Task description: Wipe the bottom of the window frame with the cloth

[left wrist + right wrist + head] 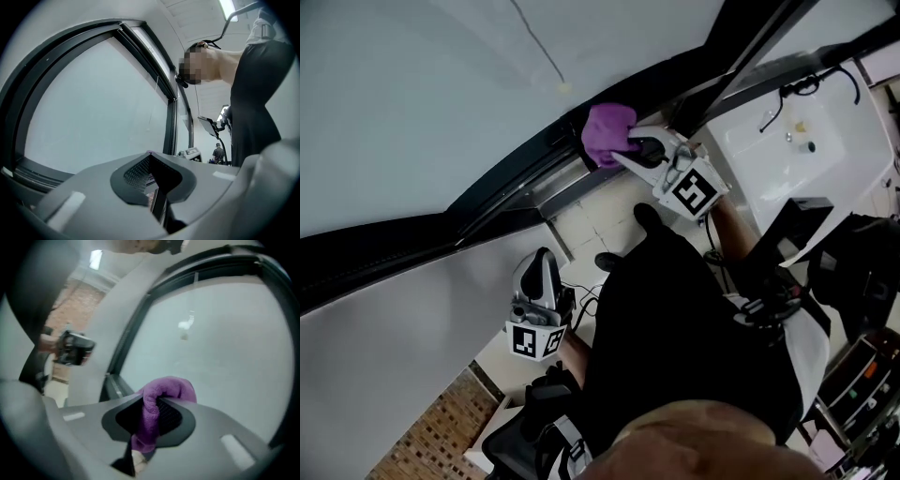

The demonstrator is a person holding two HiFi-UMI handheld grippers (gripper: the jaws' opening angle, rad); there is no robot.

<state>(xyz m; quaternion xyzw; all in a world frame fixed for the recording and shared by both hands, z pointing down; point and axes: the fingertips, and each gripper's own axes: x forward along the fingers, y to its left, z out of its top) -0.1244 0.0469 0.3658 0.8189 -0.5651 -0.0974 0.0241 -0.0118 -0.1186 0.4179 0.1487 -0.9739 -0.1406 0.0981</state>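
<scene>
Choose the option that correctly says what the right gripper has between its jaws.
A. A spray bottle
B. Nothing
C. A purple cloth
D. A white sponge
C: in the right gripper view the right gripper has its jaws closed on a purple cloth, whose bunched end sticks out past the jaw tips toward the window frame.

We see the purple cloth (609, 133) lying against the dark frame (520, 178). Two black shoes (649, 217) stand on the tiled floor (586, 225).
</scene>
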